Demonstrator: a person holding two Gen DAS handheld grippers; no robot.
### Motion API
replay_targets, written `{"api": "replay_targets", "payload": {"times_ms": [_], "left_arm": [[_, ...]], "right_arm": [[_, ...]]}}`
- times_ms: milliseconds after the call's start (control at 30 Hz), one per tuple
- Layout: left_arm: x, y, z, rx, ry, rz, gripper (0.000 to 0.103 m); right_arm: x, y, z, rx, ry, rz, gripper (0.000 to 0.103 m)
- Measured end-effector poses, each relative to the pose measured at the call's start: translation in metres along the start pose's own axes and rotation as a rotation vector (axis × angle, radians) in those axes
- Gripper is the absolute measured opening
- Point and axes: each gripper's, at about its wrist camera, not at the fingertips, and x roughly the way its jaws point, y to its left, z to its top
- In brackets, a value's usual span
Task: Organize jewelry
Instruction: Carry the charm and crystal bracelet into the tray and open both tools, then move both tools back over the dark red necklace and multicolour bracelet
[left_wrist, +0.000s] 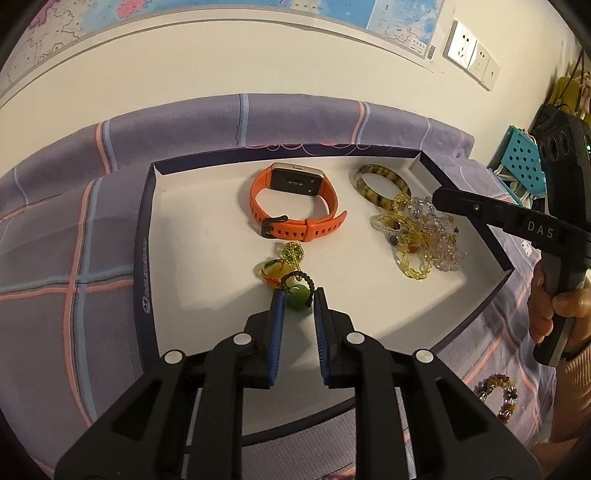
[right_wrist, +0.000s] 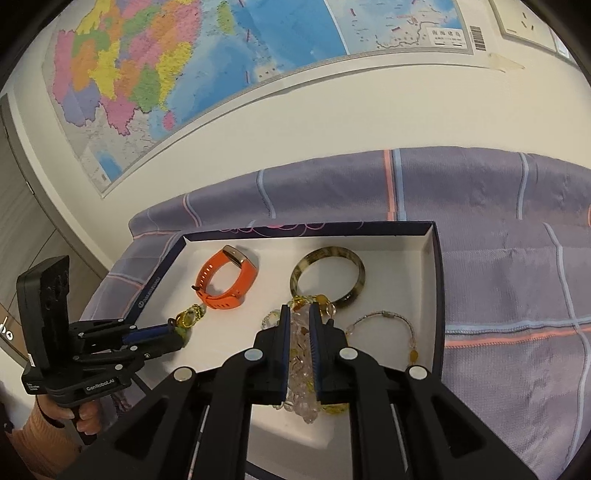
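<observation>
A white tray with a dark rim (left_wrist: 147, 236) (right_wrist: 437, 280) lies on a purple checked cloth. In it are an orange watch (left_wrist: 295, 206) (right_wrist: 225, 280), a mottled bangle (left_wrist: 384, 184) (right_wrist: 328, 277) and a heap of clear and yellow bead bracelets (left_wrist: 421, 236) (right_wrist: 301, 354). My left gripper (left_wrist: 298, 295) (right_wrist: 173, 328) has its jaws around a green bead on a black cord (left_wrist: 297, 295), joined to a yellow-green charm (left_wrist: 284, 264) (right_wrist: 188, 317). My right gripper (right_wrist: 297, 314) (left_wrist: 439, 199) is closed on the clear bead bracelets. A thin bead strand (right_wrist: 391, 321) lies to the right.
A beaded bracelet (left_wrist: 495, 395) lies on the cloth outside the tray's right side. A wall with a map (right_wrist: 221, 66) stands behind the table. A turquoise basket (left_wrist: 524, 158) sits at the far right.
</observation>
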Motion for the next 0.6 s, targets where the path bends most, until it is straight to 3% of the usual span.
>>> {"api": "replay_targets", "payload": {"times_ms": [267,600], "left_arm": [[-0.028,-0.003,-0.003,0.003,-0.077,0.012,0.039],[-0.086,0.004,-0.03,-0.011,-0.197,-0.013,0.048]], "right_arm": [[-0.018,0.0,-0.009,-0.006,-0.022,-0.012,0.021],[-0.063,0.025,-0.041,-0.089,-0.039,0.034,0.037]]}}
